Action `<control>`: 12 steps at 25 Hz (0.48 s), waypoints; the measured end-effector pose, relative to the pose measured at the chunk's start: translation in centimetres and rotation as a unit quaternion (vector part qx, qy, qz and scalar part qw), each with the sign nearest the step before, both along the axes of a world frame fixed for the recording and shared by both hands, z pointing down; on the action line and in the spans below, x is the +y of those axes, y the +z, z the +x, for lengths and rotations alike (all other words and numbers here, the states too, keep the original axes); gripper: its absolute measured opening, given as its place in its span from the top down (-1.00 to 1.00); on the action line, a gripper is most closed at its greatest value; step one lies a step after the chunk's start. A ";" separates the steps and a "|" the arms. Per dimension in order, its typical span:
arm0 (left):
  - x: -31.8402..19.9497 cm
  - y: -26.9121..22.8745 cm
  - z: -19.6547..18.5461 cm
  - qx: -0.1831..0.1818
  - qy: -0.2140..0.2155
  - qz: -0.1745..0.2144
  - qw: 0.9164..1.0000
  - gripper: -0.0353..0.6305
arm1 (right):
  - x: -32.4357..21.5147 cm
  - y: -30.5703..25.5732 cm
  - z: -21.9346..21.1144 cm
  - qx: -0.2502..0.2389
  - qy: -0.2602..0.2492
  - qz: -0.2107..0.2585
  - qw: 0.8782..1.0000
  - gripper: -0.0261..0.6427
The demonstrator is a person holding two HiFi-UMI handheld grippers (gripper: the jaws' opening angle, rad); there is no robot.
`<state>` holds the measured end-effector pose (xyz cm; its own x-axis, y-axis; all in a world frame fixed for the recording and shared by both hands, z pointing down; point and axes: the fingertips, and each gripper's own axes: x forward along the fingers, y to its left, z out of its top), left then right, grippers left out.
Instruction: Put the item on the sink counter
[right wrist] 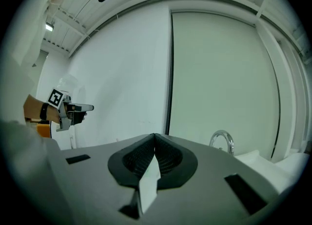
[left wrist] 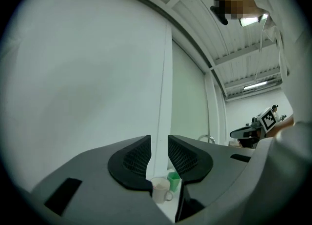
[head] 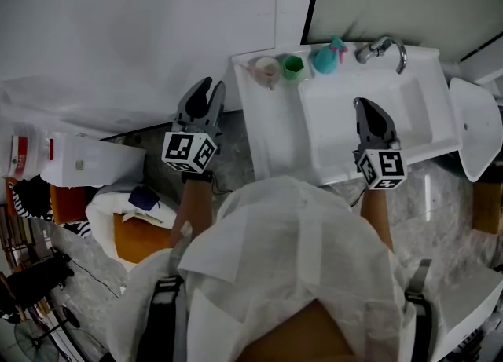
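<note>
The left tongs point(left wrist: 159, 143) stand partly spread with nothing between the pads. The right tongs point(right wrist: 154, 138) are pressed together at the tips. Neither carries the task's item, so it probably already stands on the sink counter point(head: 271, 129) among the things ahead of the left tongs.

The nearest risk is the cream mug point(left wrist: 160, 190), just beyond the left jaws and close to the counter's corner. A forward push or sideways sweep could tip it or send it over the edge. The green cup point(left wrist: 173, 180) touches or nearly touches the mug, so it would probably go too. Farther right stand a teal item point(head: 324, 59) and the faucet point(head: 383, 48), well ahead of the right tongs; a careless reach could clip either.

Which of the three things is the task's item cannot be told. A white sliver shows below the right tongs' closed tips; it may be the counter seen through the gap, or something thin. The teal item's shape is too small to make out.
</note>
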<state>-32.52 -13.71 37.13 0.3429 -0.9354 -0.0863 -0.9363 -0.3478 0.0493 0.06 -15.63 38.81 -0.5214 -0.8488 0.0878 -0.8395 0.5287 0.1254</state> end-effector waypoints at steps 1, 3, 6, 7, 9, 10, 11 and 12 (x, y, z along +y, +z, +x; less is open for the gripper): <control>0.4 -0.6 -0.1 -0.001 -0.001 0.008 1.000 0.57 | 0.0 -0.2 0.3 -0.002 0.003 0.003 1.000 0.89; 1.3 -1.8 -0.3 -0.007 -0.006 0.020 1.000 0.64 | 0.1 -0.8 0.8 -0.007 0.008 0.009 1.000 0.89; 2.2 -3.1 -0.4 -0.017 -0.011 0.035 0.999 0.71 | 0.3 -1.5 1.6 -0.010 0.017 0.017 1.000 0.89; 2.3 -3.4 -0.4 -0.020 -0.012 0.038 0.999 0.73 | 0.4 -1.8 1.8 -0.008 0.019 0.019 1.000 0.89; 2.6 -3.8 -0.3 -0.025 -0.014 0.041 0.999 0.77 | 0.5 -2.2 2.0 -0.001 0.023 0.024 0.999 0.89; 2.6 -3.9 -0.3 -0.026 -0.015 0.042 0.999 0.79 | 0.5 -2.5 2.1 0.002 0.024 0.028 0.999 0.89; 2.7 -4.0 -0.3 -0.027 -0.015 0.043 0.999 0.80 | 0.5 -2.7 2.0 0.006 0.024 0.031 0.999 0.89; 2.8 -4.1 -0.3 -0.028 -0.015 0.044 0.999 0.80 | 0.6 -2.9 2.0 0.007 0.023 0.035 0.999 0.89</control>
<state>-32.80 -10.95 33.04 0.3206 -0.9353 -0.1495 -0.9470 -0.3195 -0.0319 2.03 -15.06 35.90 -0.4803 -0.8764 0.0350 -0.8609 0.4787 0.1727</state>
